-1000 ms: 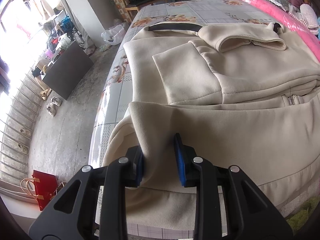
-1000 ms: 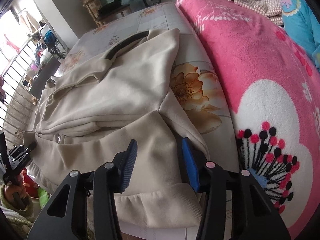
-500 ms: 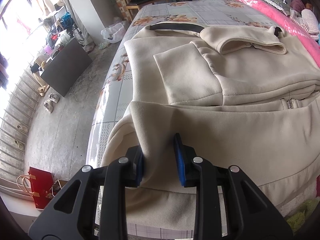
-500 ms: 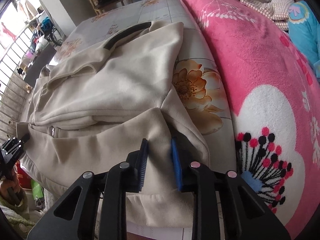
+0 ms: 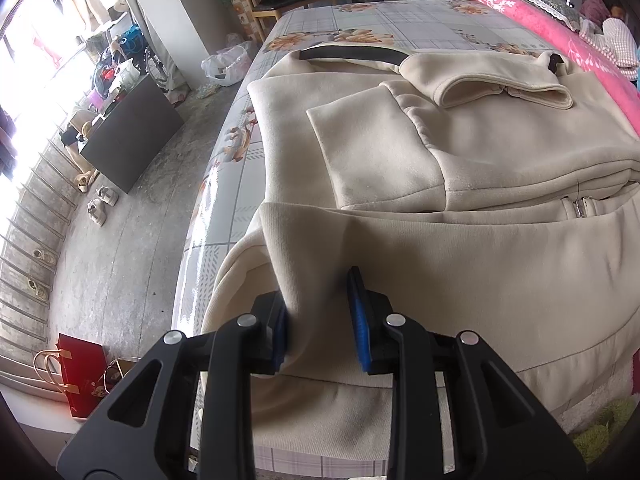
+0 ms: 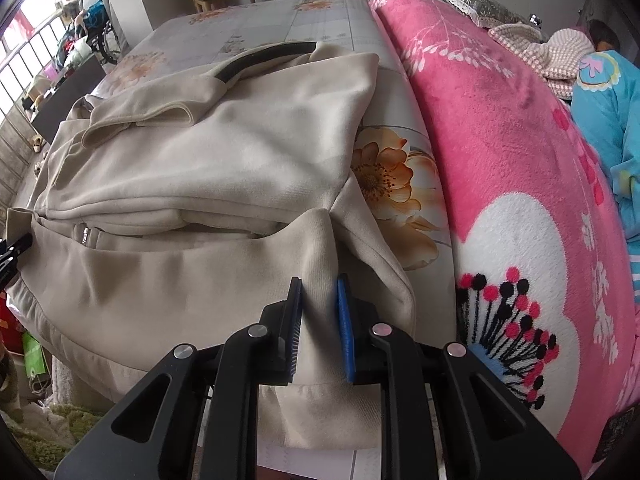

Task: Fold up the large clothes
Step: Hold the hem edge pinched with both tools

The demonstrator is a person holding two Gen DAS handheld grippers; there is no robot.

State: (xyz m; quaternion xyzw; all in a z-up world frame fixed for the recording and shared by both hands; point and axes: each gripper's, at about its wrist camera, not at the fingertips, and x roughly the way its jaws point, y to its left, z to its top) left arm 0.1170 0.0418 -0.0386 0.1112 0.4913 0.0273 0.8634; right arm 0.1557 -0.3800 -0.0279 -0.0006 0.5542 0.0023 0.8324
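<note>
A large beige zip jacket (image 5: 460,272) lies spread on the bed, collar at the far end and one sleeve folded across its front. My left gripper (image 5: 316,292) is shut on a pinched ridge of cloth at the near left corner, just above the hem. In the right wrist view, the jacket (image 6: 208,160) fills the middle. My right gripper (image 6: 319,284) is shut on a raised fold at the near right corner. The hem band hangs over the bed's edge under both grippers. The left gripper's black fingers (image 6: 18,245) show at the far left edge.
The bed's floral sheet (image 5: 400,28) lies under the jacket. A thick pink blanket (image 6: 500,160) runs along its right side, with a person in blue (image 6: 608,120) beyond. Left of the bed are bare floor, a dark cabinet (image 5: 132,136) and a red bag (image 5: 80,372).
The right gripper's jaws have closed from wide apart onto the fold of the jacket, which now stands up as a ridge between the pads. The left gripper keeps its grip, unmoved.
</note>
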